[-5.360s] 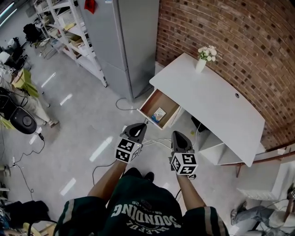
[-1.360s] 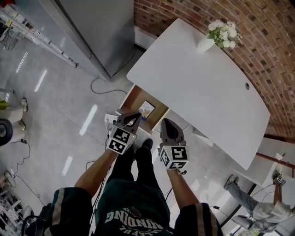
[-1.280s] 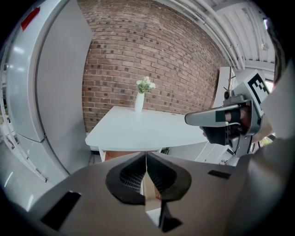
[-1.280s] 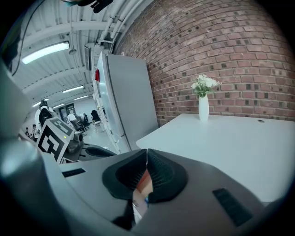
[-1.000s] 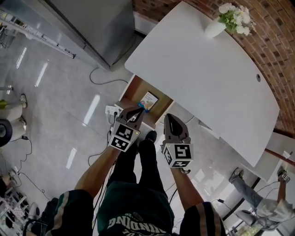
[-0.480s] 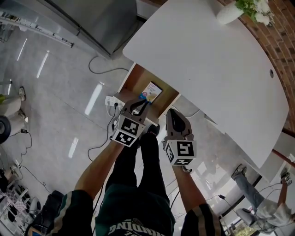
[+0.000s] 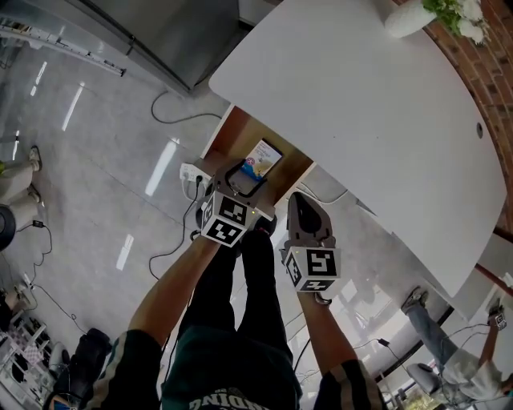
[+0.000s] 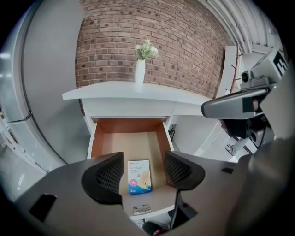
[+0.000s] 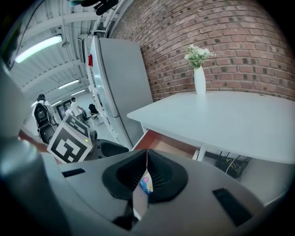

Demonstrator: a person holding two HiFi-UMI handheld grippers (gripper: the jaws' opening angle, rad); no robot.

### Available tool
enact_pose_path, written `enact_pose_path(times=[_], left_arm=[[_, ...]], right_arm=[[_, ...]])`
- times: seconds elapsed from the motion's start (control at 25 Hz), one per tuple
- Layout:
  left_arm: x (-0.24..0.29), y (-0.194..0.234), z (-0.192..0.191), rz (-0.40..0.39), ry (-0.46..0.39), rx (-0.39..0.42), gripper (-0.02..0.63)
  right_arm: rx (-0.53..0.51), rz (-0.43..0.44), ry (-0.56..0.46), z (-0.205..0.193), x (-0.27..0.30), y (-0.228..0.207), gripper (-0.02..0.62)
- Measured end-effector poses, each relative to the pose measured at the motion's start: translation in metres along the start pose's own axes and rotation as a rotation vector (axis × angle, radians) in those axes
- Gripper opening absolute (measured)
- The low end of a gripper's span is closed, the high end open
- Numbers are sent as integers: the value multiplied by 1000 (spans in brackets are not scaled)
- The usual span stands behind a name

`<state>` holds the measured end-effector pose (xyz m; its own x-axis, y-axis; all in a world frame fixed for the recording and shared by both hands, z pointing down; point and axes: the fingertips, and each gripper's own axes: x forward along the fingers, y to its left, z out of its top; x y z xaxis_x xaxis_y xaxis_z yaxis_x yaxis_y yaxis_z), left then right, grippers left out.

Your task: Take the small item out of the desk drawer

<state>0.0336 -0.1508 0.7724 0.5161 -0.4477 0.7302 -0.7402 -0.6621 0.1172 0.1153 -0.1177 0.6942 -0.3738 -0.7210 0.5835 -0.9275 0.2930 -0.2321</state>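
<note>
Inside the drawer lies a white packet; left tongs opening empty, right clenched.

White desk bears a flower vase; its open drawer holds a small packet.

Head view from above, steeply down, gripper views low, facing brick wall, all sharing desk and drawer.
</note>
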Motion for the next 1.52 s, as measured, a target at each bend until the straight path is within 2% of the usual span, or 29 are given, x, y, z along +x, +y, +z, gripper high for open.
enact_pose_path(times=[0.76,1.12,1.52], left_arm=[[65,7,-38,-2,139,-50,333],[104,9,-60,-12,247,-26,371],[138,11,-69,-10,305,-8,383]], right_arm=[[25,-25,46,-39,12,-17,25],[57,-36,60,-55,23,-20,25],[100,-57,90,-70,28,-25,25]])
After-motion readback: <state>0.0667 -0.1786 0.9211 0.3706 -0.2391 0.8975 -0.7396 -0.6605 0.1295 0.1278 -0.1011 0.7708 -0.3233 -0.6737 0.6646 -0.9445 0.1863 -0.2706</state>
